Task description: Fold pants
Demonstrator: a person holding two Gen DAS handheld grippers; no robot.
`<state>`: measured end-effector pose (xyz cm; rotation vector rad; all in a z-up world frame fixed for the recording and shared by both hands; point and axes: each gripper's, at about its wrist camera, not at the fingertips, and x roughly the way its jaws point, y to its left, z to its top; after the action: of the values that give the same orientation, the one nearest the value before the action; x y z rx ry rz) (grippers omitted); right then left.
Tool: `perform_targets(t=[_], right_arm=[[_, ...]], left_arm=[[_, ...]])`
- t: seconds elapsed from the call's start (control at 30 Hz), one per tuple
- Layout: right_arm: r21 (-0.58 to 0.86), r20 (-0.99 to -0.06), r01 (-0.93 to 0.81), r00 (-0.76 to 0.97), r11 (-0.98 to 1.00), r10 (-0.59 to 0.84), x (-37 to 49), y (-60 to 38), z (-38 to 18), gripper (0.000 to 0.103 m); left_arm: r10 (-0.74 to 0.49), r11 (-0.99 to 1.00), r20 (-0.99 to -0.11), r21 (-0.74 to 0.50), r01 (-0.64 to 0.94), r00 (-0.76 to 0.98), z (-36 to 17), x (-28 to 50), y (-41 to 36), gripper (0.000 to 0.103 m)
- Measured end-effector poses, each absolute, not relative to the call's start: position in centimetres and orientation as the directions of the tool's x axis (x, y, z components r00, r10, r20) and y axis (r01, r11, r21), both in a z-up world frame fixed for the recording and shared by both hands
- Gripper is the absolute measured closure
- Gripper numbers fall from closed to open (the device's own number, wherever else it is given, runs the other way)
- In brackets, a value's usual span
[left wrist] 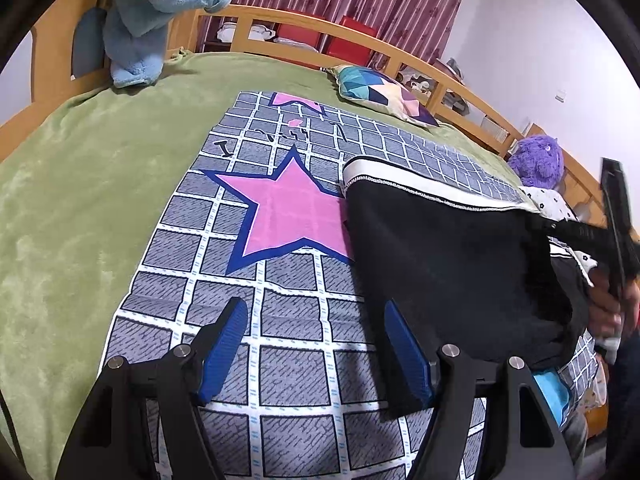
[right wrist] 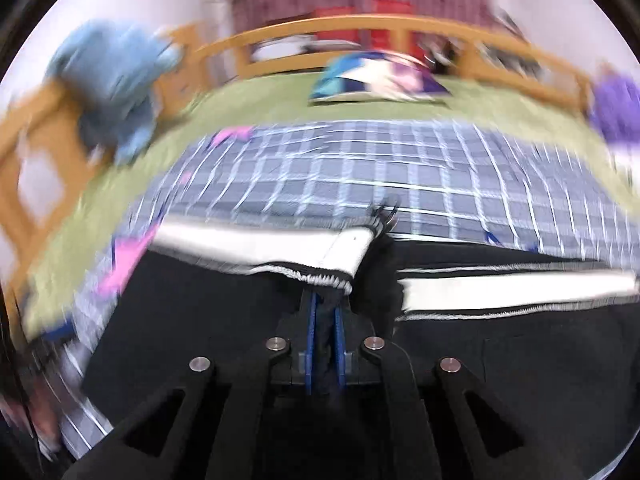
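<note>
Black pants (left wrist: 448,264) with a white waistband (left wrist: 400,182) lie on the right part of a grey checked mat (left wrist: 224,248) with pink stars. My left gripper (left wrist: 313,306) hovers open over the mat, with nothing between its blue pads. Its right finger is at the pants' near left edge. In the blurred right wrist view, my right gripper (right wrist: 326,308) is shut on a bunch of black pants (right wrist: 200,320) fabric just below the waistband (right wrist: 240,240). The waistband is pulled up into a ridge. A person's hand (left wrist: 612,304) holds that tool at the right edge.
The mat lies on a green blanket (left wrist: 80,200) covering a bed with a wooden rail (left wrist: 400,46). A light blue fleece garment (left wrist: 152,8) hangs at the back left. A patterned cushion (left wrist: 384,92) and a purple plush toy (left wrist: 538,160) sit at the far side.
</note>
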<state>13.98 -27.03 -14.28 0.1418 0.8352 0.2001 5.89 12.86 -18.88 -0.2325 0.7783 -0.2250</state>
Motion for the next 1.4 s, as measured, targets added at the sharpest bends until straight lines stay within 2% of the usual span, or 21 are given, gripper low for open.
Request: perform_targets(t=[0.1,0.2,0.27,0.43,0.6,0.67,0.73,0.83,0.9,0.97,1.0,1.07,1.27,1.33,1.4], right_arm=[[0.270,-0.761,-0.054,0.600,0.961,0.247,15.8,-29.7,-15.0,0.085],[0.279,-0.755,-0.040,0.608,0.959,0.245,14.6,-31.3,-15.1,0.068],[0.280,-0.754,-0.034,0.610,0.959,0.242,13.0,-31.8,-15.2,0.065],[0.381,-0.770,-0.051,0.536,0.923,0.347,9.9,-32.4,-17.7,0.057],[0.432,-0.776,-0.054,0.487,0.900,0.401,9.2,-30.6,-21.3,0.056],[0.427,-0.772,-0.066,0.493,0.902,0.401,9.5,-29.5,-21.8,0.065],[0.392,-0.786,-0.077,0.490,0.917,0.377,9.7,-28.8,-21.8,0.086],[0.462,-0.713,-0.119,0.540,0.879,0.448,8.9,-30.4,-19.6,0.092],[0.514,-0.663,-0.122,0.572,0.849,0.484,8.5,-32.0,-18.3,0.092],[0.499,-0.698,-0.102,0.542,0.861,0.469,8.7,-31.9,-19.1,0.087],[0.482,-0.733,-0.093,0.501,0.871,0.459,9.0,-31.4,-20.2,0.081],[0.437,-0.790,-0.087,0.438,0.895,0.428,8.9,-30.5,-21.8,0.078],[0.396,-0.739,-0.130,0.543,0.909,0.400,4.4,-31.3,-18.4,0.071],[0.362,-0.743,-0.146,0.551,0.921,0.380,3.3,-30.9,-18.3,0.067],[0.348,-0.766,-0.157,0.521,0.924,0.377,2.7,-30.0,-19.6,0.067]], left_arm=[[-0.277,0.955,-0.666,-0.271,0.122,0.693,-18.9,5.8,12.6,0.034],[-0.276,0.957,-0.669,-0.262,0.128,0.691,-18.9,5.7,12.3,0.034],[-0.273,0.957,-0.674,-0.259,0.127,0.686,-19.0,5.8,12.1,0.034],[-0.279,0.957,-0.672,-0.258,0.136,0.686,-18.7,5.4,11.5,0.034],[-0.285,0.954,-0.675,-0.265,0.137,0.680,-18.0,4.7,10.8,0.034],[-0.282,0.956,-0.680,-0.257,0.140,0.677,-17.7,4.4,10.4,0.034],[-0.275,0.959,-0.685,-0.243,0.145,0.674,-17.4,3.9,9.8,0.034],[-0.279,0.959,-0.692,-0.232,0.161,0.666,-17.0,3.2,9.0,0.034],[-0.282,0.959,-0.694,-0.232,0.165,0.662,-16.8,3.0,8.6,0.034],[-0.296,0.954,-0.693,-0.247,0.169,0.657,-16.5,3.0,8.1,0.034],[-0.306,0.951,-0.692,-0.256,0.175,0.654,-16.4,3.1,7.7,0.034],[-0.311,0.950,-0.698,-0.251,0.186,0.645,-16.1,3.3,6.7,0.034],[-0.294,0.955,-0.728,-0.193,0.226,0.620,-17.0,3.8,4.0,0.034],[-0.277,0.959,-0.750,-0.182,0.215,0.601,-18.1,3.9,3.6,0.034],[-0.249,0.967,-0.760,-0.158,0.201,0.601,-19.2,3.8,3.5,0.029]])
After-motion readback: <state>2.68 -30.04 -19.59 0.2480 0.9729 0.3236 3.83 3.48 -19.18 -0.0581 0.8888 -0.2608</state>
